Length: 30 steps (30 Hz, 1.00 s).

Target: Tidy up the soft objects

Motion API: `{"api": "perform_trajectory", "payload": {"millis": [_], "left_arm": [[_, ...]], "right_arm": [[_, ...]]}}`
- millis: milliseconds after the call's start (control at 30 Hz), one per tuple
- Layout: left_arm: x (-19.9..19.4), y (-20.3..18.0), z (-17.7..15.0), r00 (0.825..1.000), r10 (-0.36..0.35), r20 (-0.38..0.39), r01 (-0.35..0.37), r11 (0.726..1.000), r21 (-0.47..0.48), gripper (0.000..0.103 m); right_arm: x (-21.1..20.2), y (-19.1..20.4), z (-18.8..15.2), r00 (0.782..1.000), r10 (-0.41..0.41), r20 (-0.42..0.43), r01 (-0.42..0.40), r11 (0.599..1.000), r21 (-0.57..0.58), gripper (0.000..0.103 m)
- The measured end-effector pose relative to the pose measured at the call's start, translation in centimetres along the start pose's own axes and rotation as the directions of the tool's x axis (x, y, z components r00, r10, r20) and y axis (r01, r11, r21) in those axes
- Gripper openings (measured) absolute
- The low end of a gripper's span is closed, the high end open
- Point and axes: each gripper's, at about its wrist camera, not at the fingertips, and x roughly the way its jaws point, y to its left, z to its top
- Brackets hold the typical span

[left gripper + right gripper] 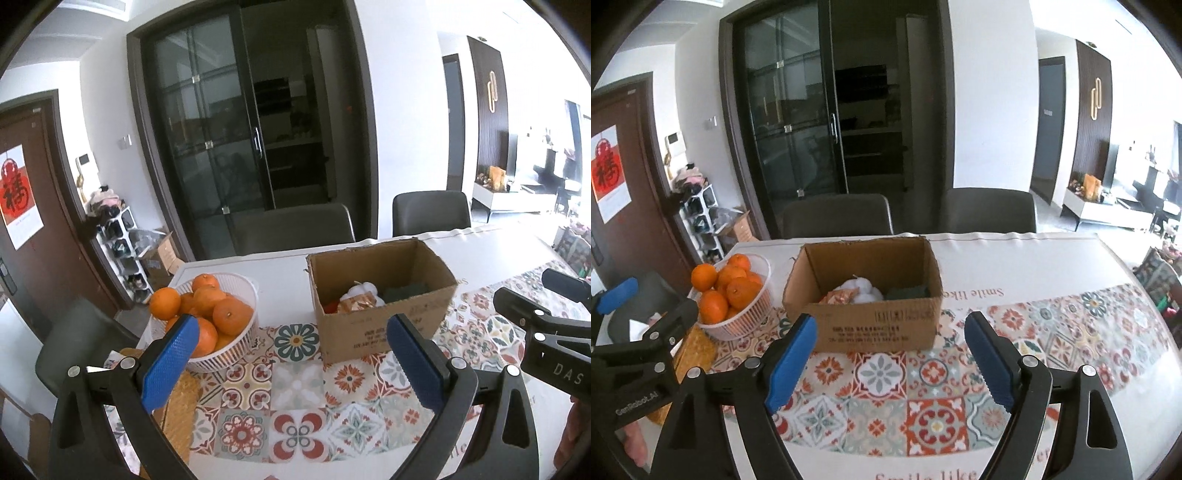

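On the tiled-pattern surface point(1052, 332), soft objects point(862, 290) are seen inside a cardboard box point(871, 325) at frame center, while the left hand-held gripper point(291, 354) and right hand-held gripper point(890, 354) are held released, empty.

The left gripper point(291, 354) hangs with jaws apart above the desk point(280, 269), between a basket of oranges point(207, 314) and a cardboard box point(380, 295).

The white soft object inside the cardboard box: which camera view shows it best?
The right wrist view: the white soft object lies open to view inside the cardboard box. The left wrist view shows it smaller and partly behind the box's wall.
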Motion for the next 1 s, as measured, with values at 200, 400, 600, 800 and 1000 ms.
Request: {"api": "perform_trajectory", "payload": {"millis": [200,400,600,800,1000], "left_arm": [[-4.1,0.0,-1.4,0.999,-0.013,0.041,0.013,1.0,0.003,0.103],[-8.2,-0.5,-3.1,0.997,0.002,0.074,-0.002,1.0,-0.006,0.103],[-12.4,-1.4,-5.2,0.996,0.018,0.091,-0.018,1.0,-0.006,0.103],[-16.0,-2.1,-7.5,0.996,0.023,0.091,-0.022,1.0,-0.015,0.103],[-19.3,-2.4,-9.4,0.995,0.019,0.096,-0.018,1.0,-0.016,0.103]], "right_arm": [[-3.6,0.1,-1.9,1.0,0.001,0.023,-0.001,1.0,-0.003,0.083],[-7.6,-0.2,-4.2,0.999,0.002,0.053,0.0,1.0,-0.021,0.083],[-11.0,-1.1,-6.2,0.998,0.018,0.057,-0.017,0.999,-0.027,0.083],[-15.0,-1.6,-8.7,0.997,0.021,0.069,-0.019,0.999,-0.029,0.083],[-18.1,-1.8,-10.8,0.997,0.021,0.074,-0.019,0.999,-0.026,0.083]]}}
